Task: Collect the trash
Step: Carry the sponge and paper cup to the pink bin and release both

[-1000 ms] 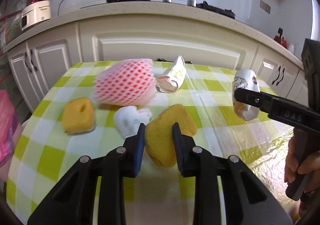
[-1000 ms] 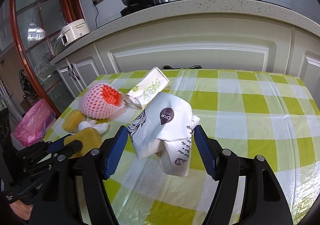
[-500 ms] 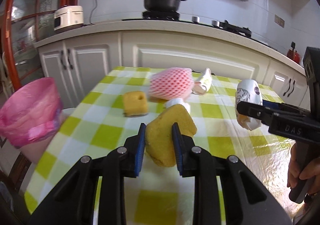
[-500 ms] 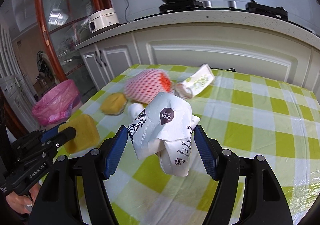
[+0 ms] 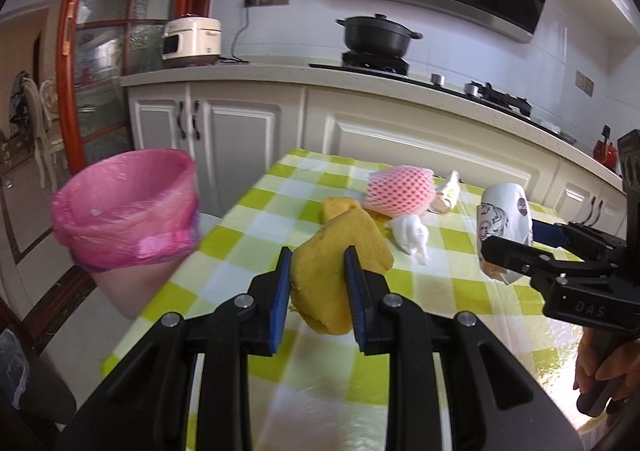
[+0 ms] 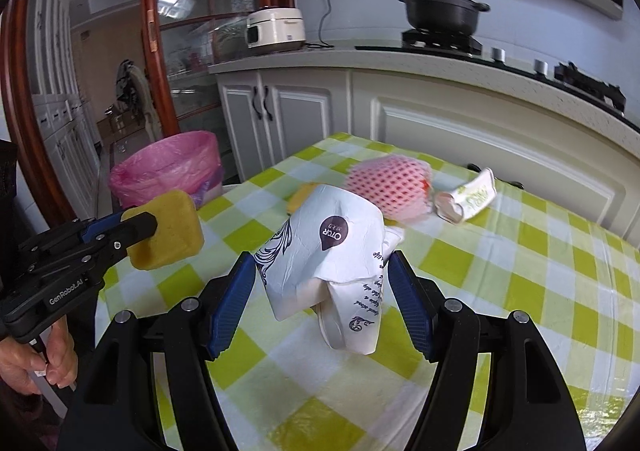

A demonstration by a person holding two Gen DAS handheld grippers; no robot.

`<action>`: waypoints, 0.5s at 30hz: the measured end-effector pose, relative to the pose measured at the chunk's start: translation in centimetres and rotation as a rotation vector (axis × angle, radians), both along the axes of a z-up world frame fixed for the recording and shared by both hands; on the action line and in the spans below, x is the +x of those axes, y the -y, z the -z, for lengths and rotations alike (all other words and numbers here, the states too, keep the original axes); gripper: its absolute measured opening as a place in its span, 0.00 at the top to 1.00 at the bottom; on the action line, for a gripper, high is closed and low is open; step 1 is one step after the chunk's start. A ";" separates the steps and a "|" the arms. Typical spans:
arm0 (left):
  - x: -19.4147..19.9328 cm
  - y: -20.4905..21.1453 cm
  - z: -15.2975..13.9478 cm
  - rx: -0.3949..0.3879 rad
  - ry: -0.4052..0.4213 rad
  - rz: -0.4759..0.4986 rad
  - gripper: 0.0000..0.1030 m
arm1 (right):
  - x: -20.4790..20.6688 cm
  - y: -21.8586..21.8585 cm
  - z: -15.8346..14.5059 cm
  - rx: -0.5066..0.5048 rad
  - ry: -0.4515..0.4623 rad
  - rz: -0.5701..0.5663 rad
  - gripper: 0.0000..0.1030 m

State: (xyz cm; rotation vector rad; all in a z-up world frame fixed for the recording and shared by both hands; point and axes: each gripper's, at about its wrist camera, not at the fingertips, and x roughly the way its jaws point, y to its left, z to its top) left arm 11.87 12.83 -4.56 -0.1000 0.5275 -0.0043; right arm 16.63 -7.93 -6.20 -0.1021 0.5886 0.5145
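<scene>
In the left wrist view, our left tool [image 5: 316, 283] pinches a yellow sponge [image 5: 338, 257] between its blue pads; the sponge's lower end is hidden behind the fingers, and it hangs above the table [image 5: 224, 251] with its green-and-white check cloth. Left of the tool stands a bin lined with a pink bag [image 5: 128, 207], beside the table; its base is cut off by the table's edge. Ahead of the tool lie a second sponge [image 5: 338, 207], mostly hidden behind the held one, a pink foam net [image 5: 400, 191], a crumpled white scrap [image 5: 412, 237] and a small carton [image 5: 448, 195] whose print we cannot read. To the right, the right tool [image 5: 516, 243] crosses the frame, its body marked "DAS", gripping a white paper cup [image 5: 504, 215]. The hand [image 5: 608, 367] holding it is cut off at the frame edge.

In the right wrist view, the right tool [image 6: 322, 283] clamps the crushed paper cup [image 6: 328, 251] between its blue pads. A dark badge on it reads "OTOR"; the cursive lines below are too small to read. The cup hides most of the far sponge [image 6: 302, 195]. The net [image 6: 390, 187] is blurred. To the left, the left tool [image 6: 132, 229] carries the sponge [image 6: 168, 229] in front of the bin [image 6: 168, 167]; its body reads "GenRobot.AI".
</scene>
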 end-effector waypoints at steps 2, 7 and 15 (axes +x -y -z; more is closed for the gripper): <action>-0.4 -0.5 -0.3 0.004 0.007 -0.014 0.75 | -0.4 -0.8 -0.4 -0.001 0.007 -0.022 0.37; -1.4 -2.2 -1.0 0.006 0.031 -0.054 0.75 | -0.7 -3.4 -1.2 -0.013 0.021 -0.089 0.37; -1.9 -5.2 -1.7 0.012 0.043 -0.135 0.75 | -0.3 -7.5 -2.3 -0.022 0.049 -0.185 0.37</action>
